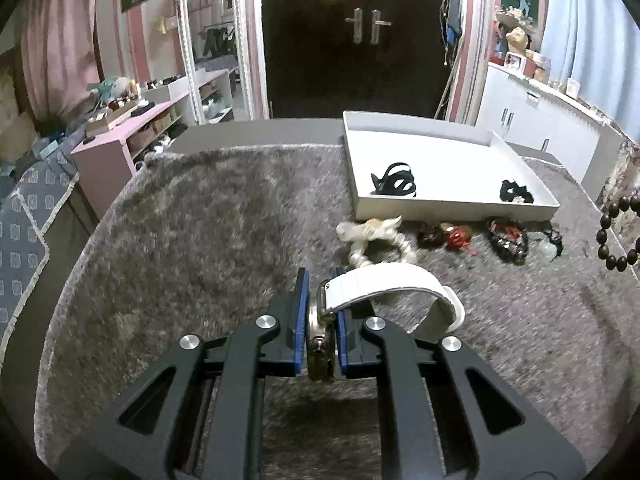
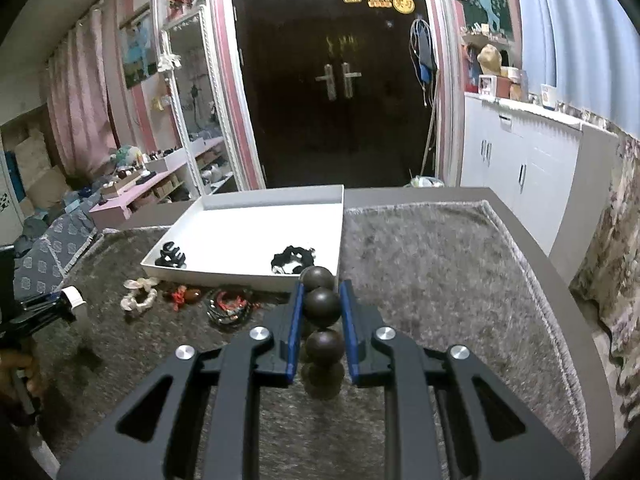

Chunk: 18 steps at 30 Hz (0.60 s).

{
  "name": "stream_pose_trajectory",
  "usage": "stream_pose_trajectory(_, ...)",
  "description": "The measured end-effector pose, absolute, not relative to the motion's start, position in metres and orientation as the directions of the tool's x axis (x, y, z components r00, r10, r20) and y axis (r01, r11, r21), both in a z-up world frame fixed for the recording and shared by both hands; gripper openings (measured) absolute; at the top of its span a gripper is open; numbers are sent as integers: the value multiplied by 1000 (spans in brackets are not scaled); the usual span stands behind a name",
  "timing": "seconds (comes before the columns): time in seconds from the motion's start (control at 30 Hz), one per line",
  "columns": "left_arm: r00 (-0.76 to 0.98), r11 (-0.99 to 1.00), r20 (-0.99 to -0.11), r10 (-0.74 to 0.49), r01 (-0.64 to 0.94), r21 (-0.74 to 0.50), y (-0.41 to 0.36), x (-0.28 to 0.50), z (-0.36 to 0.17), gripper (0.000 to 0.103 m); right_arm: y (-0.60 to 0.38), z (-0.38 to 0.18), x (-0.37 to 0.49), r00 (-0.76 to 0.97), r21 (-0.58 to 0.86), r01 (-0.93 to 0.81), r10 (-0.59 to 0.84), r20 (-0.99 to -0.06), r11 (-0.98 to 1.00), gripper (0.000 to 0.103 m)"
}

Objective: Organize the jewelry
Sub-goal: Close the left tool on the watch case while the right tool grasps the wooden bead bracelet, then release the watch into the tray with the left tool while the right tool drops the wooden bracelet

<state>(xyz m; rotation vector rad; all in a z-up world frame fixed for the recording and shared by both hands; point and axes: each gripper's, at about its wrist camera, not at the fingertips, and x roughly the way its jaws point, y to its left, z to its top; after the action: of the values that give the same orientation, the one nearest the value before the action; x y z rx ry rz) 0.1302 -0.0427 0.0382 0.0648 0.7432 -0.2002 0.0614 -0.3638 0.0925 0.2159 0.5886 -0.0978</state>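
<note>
My left gripper (image 1: 320, 276) is shut on a white-strapped watch (image 1: 394, 292), held above the grey shaggy mat. My right gripper (image 2: 322, 286) is shut on a dark wooden bead bracelet (image 2: 322, 306), which also shows at the right edge of the left wrist view (image 1: 612, 236). A white tray (image 1: 400, 126) lies ahead, holding a black-and-white hair clip (image 1: 394, 180) and a black scrunchie (image 1: 515, 192). In front of the tray lie a white bead bracelet (image 1: 376, 240), a red-and-brown trinket (image 1: 444, 237) and a dark beaded bracelet (image 1: 508, 240).
The grey shaggy mat (image 1: 208, 232) covers the table top. A pink shelf (image 1: 120, 136) stands to the left, white cabinets (image 2: 520, 160) to the right, and a dark double door (image 2: 336, 80) behind. The left gripper shows at the left of the right wrist view (image 2: 60, 304).
</note>
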Motion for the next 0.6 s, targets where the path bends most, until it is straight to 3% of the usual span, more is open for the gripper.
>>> stream_pose_trajectory(0.6,744,972,-644,-180,235,-1,-62,153,65,10,-359,109,77,845,152,119,-19,-535,981,18)
